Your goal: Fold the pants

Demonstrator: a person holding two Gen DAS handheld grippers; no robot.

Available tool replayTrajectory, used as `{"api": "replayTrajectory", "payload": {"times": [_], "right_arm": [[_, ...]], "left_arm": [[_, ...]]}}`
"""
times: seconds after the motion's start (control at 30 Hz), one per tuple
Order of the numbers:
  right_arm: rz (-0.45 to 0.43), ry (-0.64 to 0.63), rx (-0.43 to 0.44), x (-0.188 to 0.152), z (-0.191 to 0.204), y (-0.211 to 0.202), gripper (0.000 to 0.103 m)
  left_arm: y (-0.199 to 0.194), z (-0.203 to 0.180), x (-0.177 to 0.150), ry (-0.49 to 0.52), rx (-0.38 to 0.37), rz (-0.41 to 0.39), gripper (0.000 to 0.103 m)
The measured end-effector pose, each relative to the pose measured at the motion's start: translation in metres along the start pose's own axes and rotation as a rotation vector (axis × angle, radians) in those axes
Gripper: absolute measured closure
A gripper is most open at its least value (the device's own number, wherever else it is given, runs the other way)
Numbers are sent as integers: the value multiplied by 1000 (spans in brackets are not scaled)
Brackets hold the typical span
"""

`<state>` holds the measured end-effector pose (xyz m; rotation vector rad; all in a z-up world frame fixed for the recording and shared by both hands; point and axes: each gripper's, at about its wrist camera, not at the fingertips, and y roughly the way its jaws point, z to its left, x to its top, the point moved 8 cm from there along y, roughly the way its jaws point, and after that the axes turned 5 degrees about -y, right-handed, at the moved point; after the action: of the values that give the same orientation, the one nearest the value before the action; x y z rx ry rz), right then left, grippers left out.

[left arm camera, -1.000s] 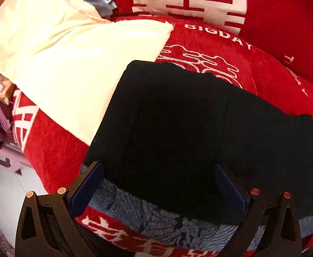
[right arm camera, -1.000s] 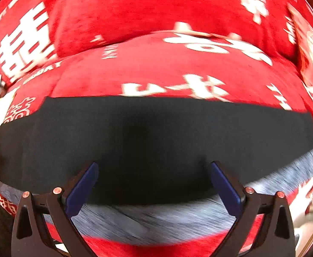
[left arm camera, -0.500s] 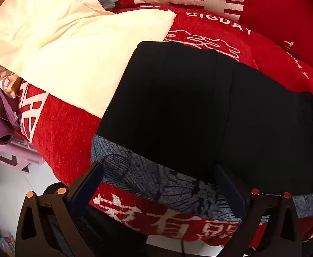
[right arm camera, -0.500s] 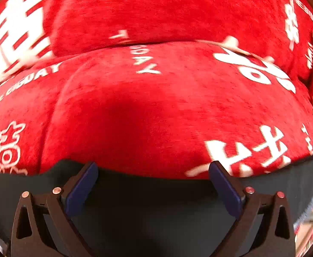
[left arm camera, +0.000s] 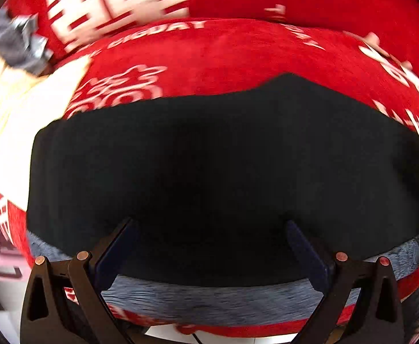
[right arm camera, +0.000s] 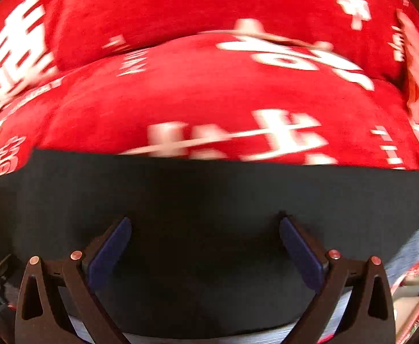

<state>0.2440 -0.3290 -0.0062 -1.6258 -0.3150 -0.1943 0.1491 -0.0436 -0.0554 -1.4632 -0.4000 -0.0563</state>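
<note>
The black pants (left arm camera: pixel 223 172) lie flat across the seat of a red sofa (left arm camera: pixel 238 57), a broad dark band running left to right, with their near edge at the front lip of the cushion. In the left wrist view the far edge is uneven, rising to a small peak right of centre, which suggests a layer already laid over another; how many layers there are cannot be told, since the black cloth shows almost no creases. In the right wrist view the pants (right arm camera: pixel 209 200) show a straight far edge and a squared right end, so the right side looks tidier than the left.

Under the near edge, a grey patterned cloth (left arm camera: pixel 215 298) peeks out along the front of the seat; it seems to be a cover beneath the pants, not part of them.

The left gripper (left arm camera: pixel 209 246) hovers over the near half of the pants with its fingers spread wide and nothing between them. The right gripper (right arm camera: pixel 203 243) is likewise spread wide and empty, low over the cloth near its front edge. Both seem poised either to smooth the fabric or to pick up an edge for the next fold; neither has closed yet.

To the far left of the seat lies a cream blanket (left arm camera: pixel 17 109), with a grey garment (left arm camera: pixel 17 43) behind it, both clear of the pants. The red backrest cushion (right arm camera: pixel 180 5) with white lettering rises behind. Both views are somewhat blurred.
</note>
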Motion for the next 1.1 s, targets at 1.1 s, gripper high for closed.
{"api": "replayTrajectory", "payload": {"times": [1.1], "right_arm": [[-283, 320, 329, -132, -200, -28, 0]], "left_arm": [[-27, -275, 4, 126, -57, 66, 0]]}}
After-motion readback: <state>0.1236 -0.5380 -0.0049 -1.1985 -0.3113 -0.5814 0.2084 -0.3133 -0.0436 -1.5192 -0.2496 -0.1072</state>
